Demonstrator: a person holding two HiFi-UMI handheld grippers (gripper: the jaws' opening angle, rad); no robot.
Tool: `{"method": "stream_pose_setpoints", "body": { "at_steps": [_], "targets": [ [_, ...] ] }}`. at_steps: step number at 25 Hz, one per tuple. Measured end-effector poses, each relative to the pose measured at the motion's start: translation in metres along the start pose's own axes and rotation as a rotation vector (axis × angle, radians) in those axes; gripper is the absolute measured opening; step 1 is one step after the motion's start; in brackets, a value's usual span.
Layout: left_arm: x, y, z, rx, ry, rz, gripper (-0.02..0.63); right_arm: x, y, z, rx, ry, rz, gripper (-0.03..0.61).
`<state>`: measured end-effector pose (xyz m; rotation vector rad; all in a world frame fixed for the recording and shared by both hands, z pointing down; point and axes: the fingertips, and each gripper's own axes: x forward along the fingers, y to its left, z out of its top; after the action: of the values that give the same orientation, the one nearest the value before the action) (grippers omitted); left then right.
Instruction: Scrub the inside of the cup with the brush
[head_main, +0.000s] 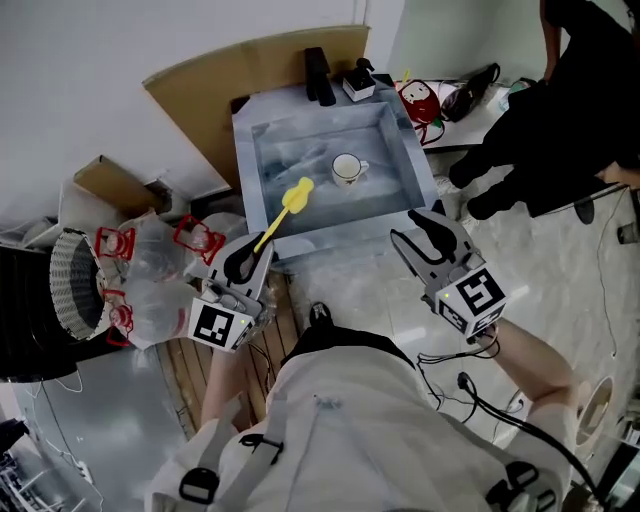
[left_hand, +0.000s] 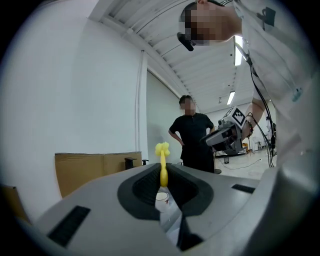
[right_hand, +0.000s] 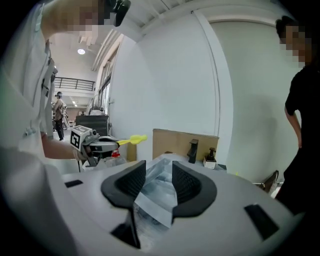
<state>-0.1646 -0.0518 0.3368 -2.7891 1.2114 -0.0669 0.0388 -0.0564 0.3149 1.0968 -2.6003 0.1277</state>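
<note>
A white cup (head_main: 347, 169) with a handle stands upright in the grey sink basin (head_main: 400, 150); it also shows small between the left jaws as the cup (left_hand: 161, 197). My left gripper (head_main: 252, 256) is shut on the handle of a yellow brush (head_main: 288, 206), whose head points up over the basin's near left part; the brush (left_hand: 162, 162) rises from the closed jaws. My right gripper (head_main: 428, 233) hovers open at the basin's near right corner, nothing between its pads, with the basin (right_hand: 157, 187) seen through the gap. The left gripper with the brush (right_hand: 131, 140) shows at left there.
A black faucet (head_main: 318, 75) and a soap bottle (head_main: 358, 80) stand on the basin's far rim. Cardboard (head_main: 215, 80) leans behind it. Plastic bags (head_main: 160, 270) and a white basket (head_main: 75, 280) lie to the left. A person in black (head_main: 560, 120) stands at right; cables (head_main: 470, 385) trail on the floor.
</note>
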Motion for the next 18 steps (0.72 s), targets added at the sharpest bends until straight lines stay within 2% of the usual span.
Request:
{"method": "stream_pose_setpoints", "body": {
  "at_steps": [5, 10, 15, 18],
  "targets": [
    [0.012, 0.023, -0.007, -0.007, 0.000, -0.001, 0.038, 0.014, -0.010, 0.006, -0.001, -0.001, -0.034, 0.172],
    [0.018, 0.029, -0.006, -0.029, 0.014, 0.011, 0.038, 0.016, -0.026, 0.016, 0.039, -0.003, -0.048, 0.172],
    [0.025, 0.036, -0.009, -0.026, 0.025, 0.035, 0.038, 0.037, -0.042, 0.009, 0.013, -0.006, -0.009, 0.179],
    [0.030, 0.035, -0.010, -0.021, 0.032, 0.051, 0.038, 0.048, -0.050, -0.002, 0.004, 0.012, 0.024, 0.213]
  ]
}}
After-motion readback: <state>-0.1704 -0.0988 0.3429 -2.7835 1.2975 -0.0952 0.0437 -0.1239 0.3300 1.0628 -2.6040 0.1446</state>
